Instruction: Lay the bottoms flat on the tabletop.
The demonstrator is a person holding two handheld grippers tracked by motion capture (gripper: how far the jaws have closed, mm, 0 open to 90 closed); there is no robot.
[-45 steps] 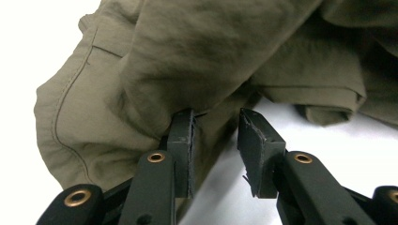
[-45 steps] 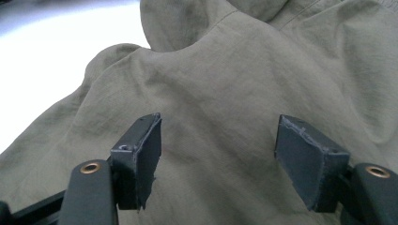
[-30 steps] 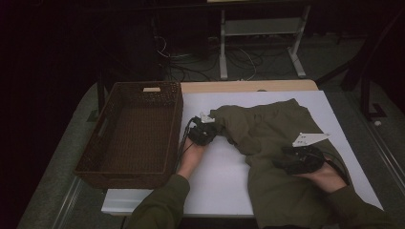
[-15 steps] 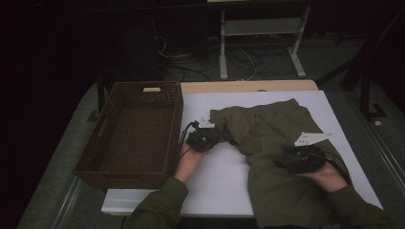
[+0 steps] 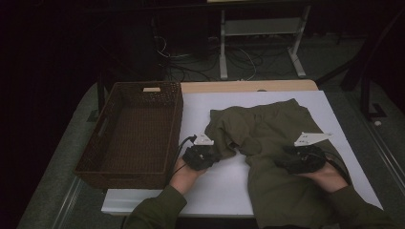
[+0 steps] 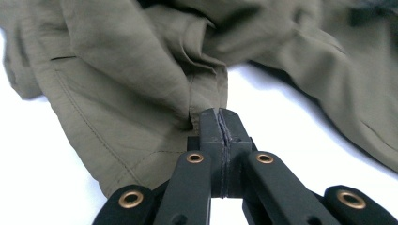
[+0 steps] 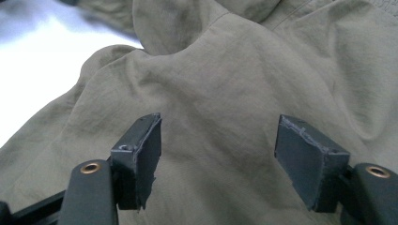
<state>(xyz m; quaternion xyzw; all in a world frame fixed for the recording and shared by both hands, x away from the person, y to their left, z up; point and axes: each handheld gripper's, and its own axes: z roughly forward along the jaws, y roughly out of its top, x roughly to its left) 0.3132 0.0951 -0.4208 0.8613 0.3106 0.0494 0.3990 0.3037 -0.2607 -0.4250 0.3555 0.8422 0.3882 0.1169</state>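
Note:
An olive-green garment (image 5: 272,129) lies crumpled on the white table top (image 5: 224,186), its lower part running off the front edge by the person's right arm. My left gripper (image 5: 214,155) is at the garment's left side, shut on a fold of its edge. In the left gripper view the jaws meet with the cloth (image 6: 141,70) pinched at the tips of my left gripper (image 6: 220,117). My right gripper (image 5: 286,161) rests over the garment's right part. Its jaws in the right gripper view stand apart, with my right gripper (image 7: 218,150) just above the cloth (image 7: 225,84), nothing between the pads.
A dark brown wicker basket (image 5: 175,125) with nothing in it stands on the left of the table, close to my left gripper. Behind the table are cables and a white metal stand (image 5: 260,28) on the floor.
My left gripper has moved toward the table's front edge, dragging the pinched garment fold with it. The right gripper has stayed where it was.

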